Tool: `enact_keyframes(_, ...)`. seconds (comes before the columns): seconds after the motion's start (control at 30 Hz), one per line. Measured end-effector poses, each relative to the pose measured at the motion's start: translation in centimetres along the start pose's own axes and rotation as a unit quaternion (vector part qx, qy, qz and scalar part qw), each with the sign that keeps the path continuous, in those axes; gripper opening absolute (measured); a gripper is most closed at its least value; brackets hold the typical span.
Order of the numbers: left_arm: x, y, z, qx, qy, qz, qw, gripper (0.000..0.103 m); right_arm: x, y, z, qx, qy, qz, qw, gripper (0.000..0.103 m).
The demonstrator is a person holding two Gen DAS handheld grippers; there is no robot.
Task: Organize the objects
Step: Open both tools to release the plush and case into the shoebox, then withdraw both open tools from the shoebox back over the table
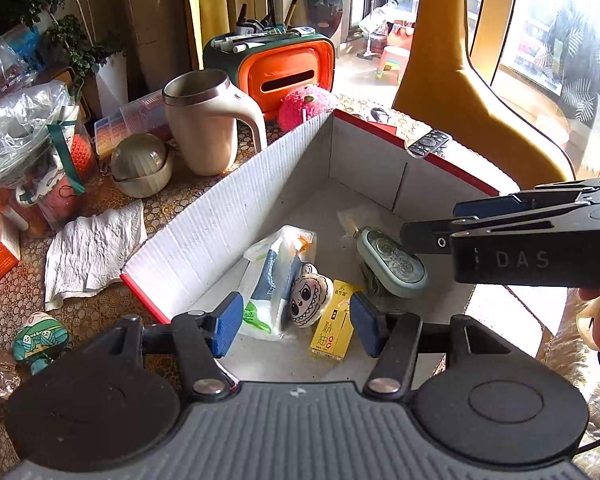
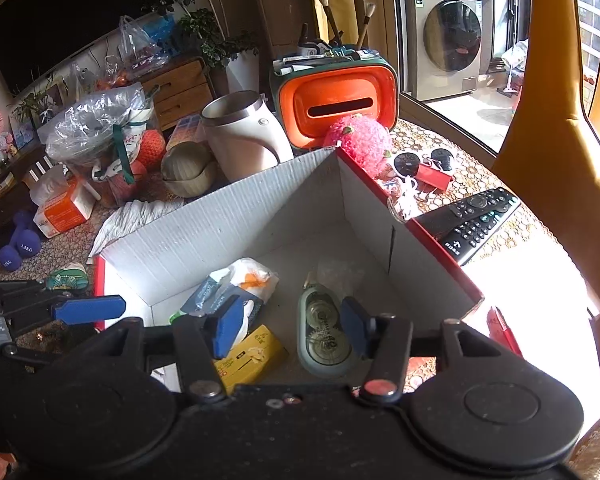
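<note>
A cardboard box (image 1: 220, 224), red outside and white inside, stands open on the table. On its floor lie a plastic-wrapped packet (image 1: 274, 280), a round cartoon-face toy (image 1: 308, 300), a small yellow carton (image 1: 334, 328) and a pale green correction-tape dispenser (image 1: 392, 262). My left gripper (image 1: 296, 322) hangs open over the box's near side with nothing pressed between its blue pads. My right gripper (image 2: 290, 326) is open too, above the dispenser (image 2: 324, 328) and the yellow carton (image 2: 252, 354). Each gripper shows in the other's view: the right gripper (image 1: 440, 236) and the left gripper (image 2: 88, 310).
Behind the box stand a cream mug (image 1: 208, 128), an orange tissue holder (image 1: 284, 76) with pens, a pink plush (image 2: 360, 142) and a lidded bowl (image 1: 140, 164). A remote (image 2: 476, 220) lies to the right, a crumpled paper towel (image 1: 92, 252) and plastic bags (image 1: 24, 128) to the left.
</note>
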State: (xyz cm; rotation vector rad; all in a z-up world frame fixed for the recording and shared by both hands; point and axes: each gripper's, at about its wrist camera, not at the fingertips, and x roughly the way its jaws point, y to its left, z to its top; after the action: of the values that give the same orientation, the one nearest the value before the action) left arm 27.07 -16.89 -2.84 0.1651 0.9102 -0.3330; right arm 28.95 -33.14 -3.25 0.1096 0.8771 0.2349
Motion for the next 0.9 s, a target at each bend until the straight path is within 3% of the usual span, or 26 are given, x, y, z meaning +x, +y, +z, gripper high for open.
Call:
enact_keyframes(0.43, -7.2, 2.7, -2.7, -0.034, -0.062, 0.001, 0.9975, 0.058, -6.0, 3.5, -2.4, -0.050, -0.055, 0.025, 0.997, 0.059)
enact_keyframes(0.9, -14.4, 6.4, -8.2, -0.051, -0.111, 0.016, 0.9924, 0.081, -10.6, 7.5, -5.4, -0.082, -0.100, 0.056, 0.990, 0.074)
